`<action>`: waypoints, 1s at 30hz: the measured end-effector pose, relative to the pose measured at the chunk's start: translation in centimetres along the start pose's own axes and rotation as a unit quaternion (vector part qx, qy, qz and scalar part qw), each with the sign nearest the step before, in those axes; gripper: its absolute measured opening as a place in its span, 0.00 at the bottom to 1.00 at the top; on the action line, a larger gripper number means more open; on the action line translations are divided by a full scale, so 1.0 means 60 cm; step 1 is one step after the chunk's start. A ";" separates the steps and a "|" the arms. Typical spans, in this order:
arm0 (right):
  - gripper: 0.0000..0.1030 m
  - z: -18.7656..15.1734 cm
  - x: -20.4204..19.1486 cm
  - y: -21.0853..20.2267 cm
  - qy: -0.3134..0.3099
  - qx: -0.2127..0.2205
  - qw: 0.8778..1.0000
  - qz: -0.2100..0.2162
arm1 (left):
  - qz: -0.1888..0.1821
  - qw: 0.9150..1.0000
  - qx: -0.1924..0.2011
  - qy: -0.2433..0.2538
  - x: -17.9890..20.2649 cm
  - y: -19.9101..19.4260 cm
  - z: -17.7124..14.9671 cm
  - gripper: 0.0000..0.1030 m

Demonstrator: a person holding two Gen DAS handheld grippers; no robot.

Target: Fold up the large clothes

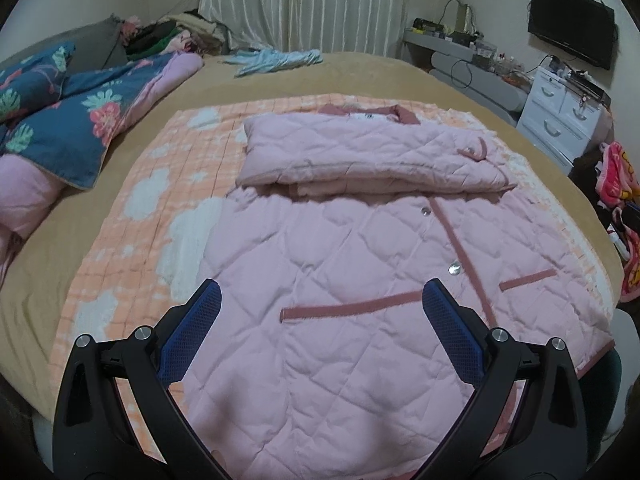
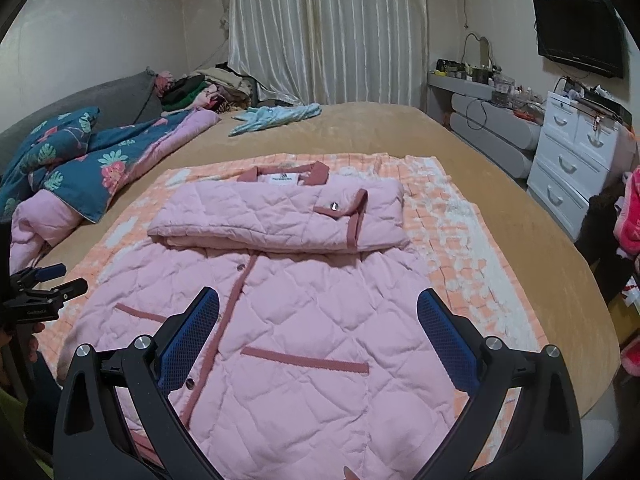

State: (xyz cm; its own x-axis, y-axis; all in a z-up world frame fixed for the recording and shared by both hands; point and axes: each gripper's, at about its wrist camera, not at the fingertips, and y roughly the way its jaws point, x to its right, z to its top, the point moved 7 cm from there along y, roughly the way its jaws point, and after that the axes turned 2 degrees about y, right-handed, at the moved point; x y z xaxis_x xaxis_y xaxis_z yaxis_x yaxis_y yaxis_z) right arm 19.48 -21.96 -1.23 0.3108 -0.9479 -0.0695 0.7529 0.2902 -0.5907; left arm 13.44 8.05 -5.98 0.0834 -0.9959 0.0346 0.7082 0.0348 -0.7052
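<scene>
Left tool point(image 1: 322, 300), right tool point(image 2: 318, 308): both agape, empty | one quilted jacket point(image 1: 340, 280) | two sleeves folded across

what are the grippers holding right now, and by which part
Nothing. The left gripper and right gripper are both open above the jacket, with no cloth between their fingers.

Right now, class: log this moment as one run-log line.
task: fold large clothes | pink quilted jacket: flat on bed, sleeves folded across chest | left gripper: open, empty | right gripper: open, empty
</scene>
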 end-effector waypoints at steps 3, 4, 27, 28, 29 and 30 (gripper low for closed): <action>0.96 -0.012 0.004 0.010 0.002 -0.010 1.000 0.000 | 0.004 1.000 -0.003 -0.003 -0.009 0.003 -0.012 0.92; 0.96 -0.015 0.006 0.012 0.004 -0.013 1.000 -0.003 | 0.002 1.000 -0.007 -0.003 -0.013 0.006 -0.017 0.92; 0.96 -0.148 0.091 0.033 0.040 -0.073 0.996 -0.026 | 0.029 0.996 -0.071 -0.038 -0.108 0.046 -0.137 0.92; 0.96 -0.153 0.094 0.033 0.040 -0.078 0.996 -0.026 | 0.031 0.996 -0.073 -0.039 -0.110 0.047 -0.140 0.92; 0.96 -0.159 0.098 0.034 0.041 -0.081 0.995 -0.028 | 0.033 0.996 -0.075 -0.042 -0.113 0.049 -0.145 0.92; 0.96 -0.163 0.100 0.035 0.041 -0.084 0.995 -0.030 | 0.032 0.996 -0.077 -0.044 -0.114 0.050 -0.148 0.92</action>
State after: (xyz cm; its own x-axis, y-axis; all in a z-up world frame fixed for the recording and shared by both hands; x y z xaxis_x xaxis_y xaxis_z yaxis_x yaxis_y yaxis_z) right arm 17.23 -28.32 -10.73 0.2153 -0.9723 -0.0910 0.6592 0.2135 -0.7210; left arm 8.75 14.22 -14.60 0.1913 -0.9806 0.0438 0.5842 0.0779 -0.8078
